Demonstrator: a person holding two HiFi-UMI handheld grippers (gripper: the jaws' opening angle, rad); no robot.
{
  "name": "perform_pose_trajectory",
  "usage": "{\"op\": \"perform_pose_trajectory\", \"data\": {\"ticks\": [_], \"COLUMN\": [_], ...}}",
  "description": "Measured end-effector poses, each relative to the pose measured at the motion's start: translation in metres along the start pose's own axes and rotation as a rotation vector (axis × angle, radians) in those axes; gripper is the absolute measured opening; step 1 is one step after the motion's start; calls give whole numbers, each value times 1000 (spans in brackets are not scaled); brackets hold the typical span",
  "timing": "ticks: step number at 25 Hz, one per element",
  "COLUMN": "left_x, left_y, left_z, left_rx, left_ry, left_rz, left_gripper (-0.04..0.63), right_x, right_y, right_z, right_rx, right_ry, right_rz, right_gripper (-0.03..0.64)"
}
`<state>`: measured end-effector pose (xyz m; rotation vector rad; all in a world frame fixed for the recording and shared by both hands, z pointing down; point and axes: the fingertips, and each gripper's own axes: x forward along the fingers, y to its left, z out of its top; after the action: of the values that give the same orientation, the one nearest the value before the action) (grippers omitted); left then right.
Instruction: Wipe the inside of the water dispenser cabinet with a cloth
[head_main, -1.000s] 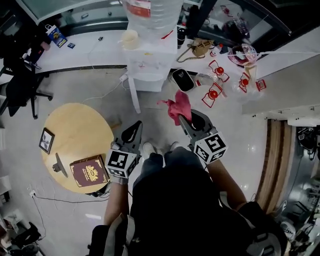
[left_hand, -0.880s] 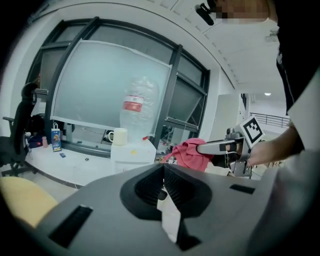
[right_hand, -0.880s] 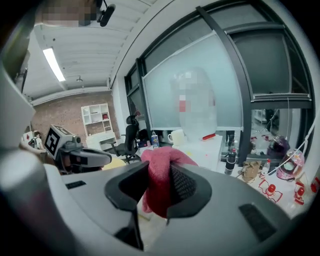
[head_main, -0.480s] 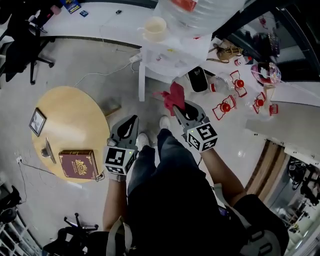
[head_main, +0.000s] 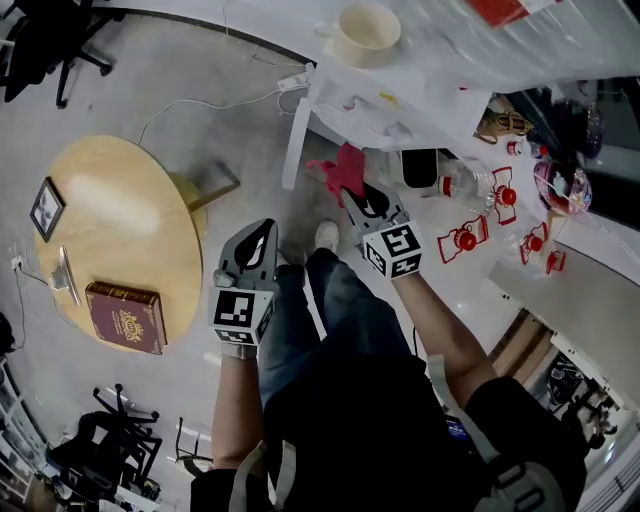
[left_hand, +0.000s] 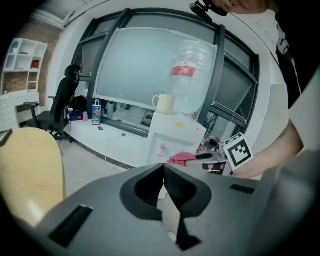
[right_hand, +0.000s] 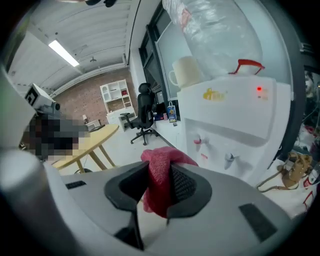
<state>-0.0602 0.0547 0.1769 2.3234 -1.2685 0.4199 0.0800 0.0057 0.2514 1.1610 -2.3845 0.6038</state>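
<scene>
Lower and nearer the water dispenser (head_main: 395, 95) now, the right claw (head_main: 353, 193) clamps the red cloth (head_main: 340, 168); the left claw (head_main: 264, 230) is closed, empty. Wiping hasn't begun.

Left gripper (head_main: 265, 230) closed, right gripper (head_main: 354, 197) clamped tight.

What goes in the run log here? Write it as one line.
right gripper: shut on red cloth | left gripper: shut, empty | water dispenser: ahead, cloth apart from it
</scene>
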Motion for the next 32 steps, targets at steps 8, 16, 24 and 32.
{"op": "perform_pose_trajectory", "data": {"ticks": [8, 16, 24, 32], "left_x": [59, 122, 196, 258], "left_y": [46, 88, 106, 115], "left_z": [-74, -159, -208, -251], "left_rx": [4, 42, 92, 152], "left_ry": [23, 54, 56, 62], "left_rz": [-6, -36, -83, -143], "left_gripper": [8, 8, 8, 9], "right_x": [91, 179, 259, 334], "right_y": [-43, -85, -128, -182], "right_z": [-83, -173, -265, -326], "right_rx": [38, 35, 16, 15], "right_ry": [2, -16, -48, -99], "right_rz": [-57, -105, -132, -168], "right_gripper": [110, 110, 110, 110]}}
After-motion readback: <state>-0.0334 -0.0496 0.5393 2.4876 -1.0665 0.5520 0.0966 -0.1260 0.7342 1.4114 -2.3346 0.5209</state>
